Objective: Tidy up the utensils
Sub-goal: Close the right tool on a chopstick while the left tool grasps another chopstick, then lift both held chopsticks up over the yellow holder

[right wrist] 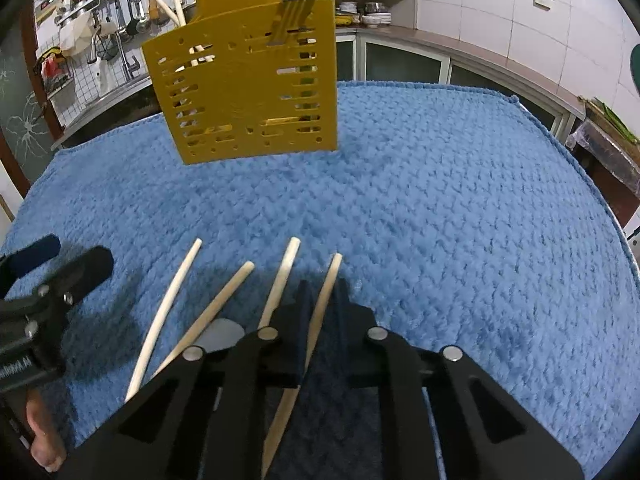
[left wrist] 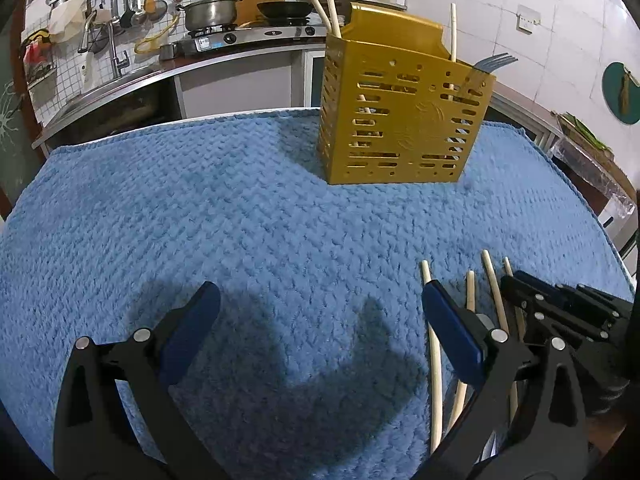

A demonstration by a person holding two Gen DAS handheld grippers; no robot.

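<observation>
A yellow slotted utensil holder (left wrist: pixel 400 112) stands on the blue towel (left wrist: pixel 240 220), with chopsticks and a blue fork (left wrist: pixel 494 62) in it. It also shows in the right wrist view (right wrist: pixel 248 80). Several pale chopsticks (right wrist: pixel 172 304) lie on the towel near the front. My right gripper (right wrist: pixel 324 292) is shut on one chopstick (right wrist: pixel 326 292), the rightmost of them. My left gripper (left wrist: pixel 320 304) is open and empty, left of the chopsticks (left wrist: pixel 436 360). It shows at the left edge of the right wrist view (right wrist: pixel 60 264).
A white spoon bowl (right wrist: pixel 220 334) lies partly under the chopsticks. The blue towel (right wrist: pixel 440 200) covers the table. Behind are a kitchen counter with a stove and pot (left wrist: pixel 212 12), a sink and hanging utensils (left wrist: pixel 128 4).
</observation>
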